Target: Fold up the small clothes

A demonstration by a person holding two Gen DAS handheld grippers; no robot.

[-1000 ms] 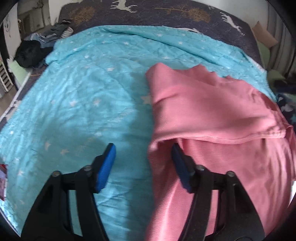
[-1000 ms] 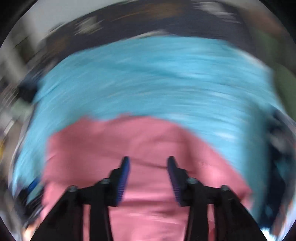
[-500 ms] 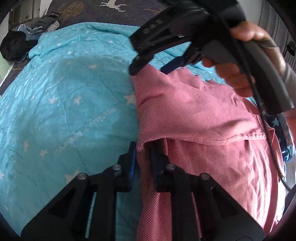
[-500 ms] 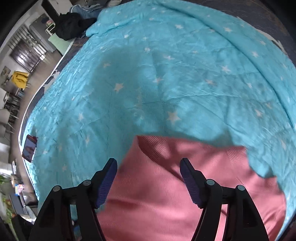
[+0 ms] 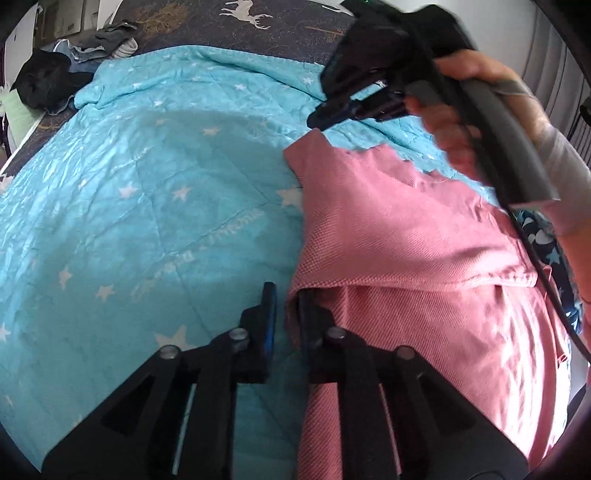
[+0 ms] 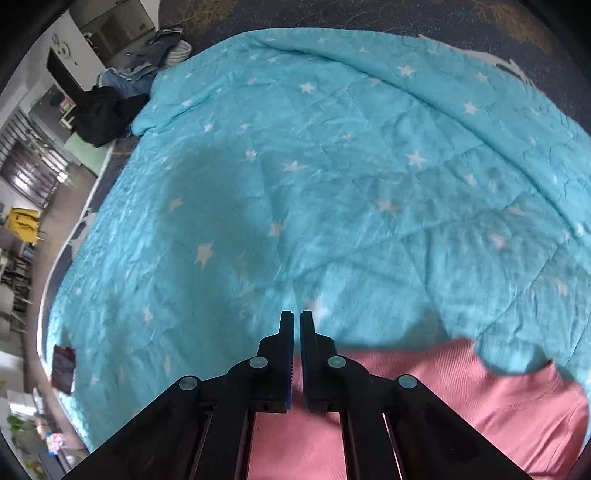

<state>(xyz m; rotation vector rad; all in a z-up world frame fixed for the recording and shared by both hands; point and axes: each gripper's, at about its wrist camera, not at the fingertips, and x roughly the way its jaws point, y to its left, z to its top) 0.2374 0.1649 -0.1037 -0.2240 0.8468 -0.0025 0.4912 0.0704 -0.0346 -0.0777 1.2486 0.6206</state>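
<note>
A star-print turquoise quilt (image 6: pixel 332 184) covers the bed (image 5: pixel 258 33), pink garment (image 5: pixel 406 258) on top.

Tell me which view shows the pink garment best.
The left wrist view: the pink garment fills its right side, with the folded flap, its hem and the far corner visible. The right wrist view shows only a strip of it behind the tongs.
</note>
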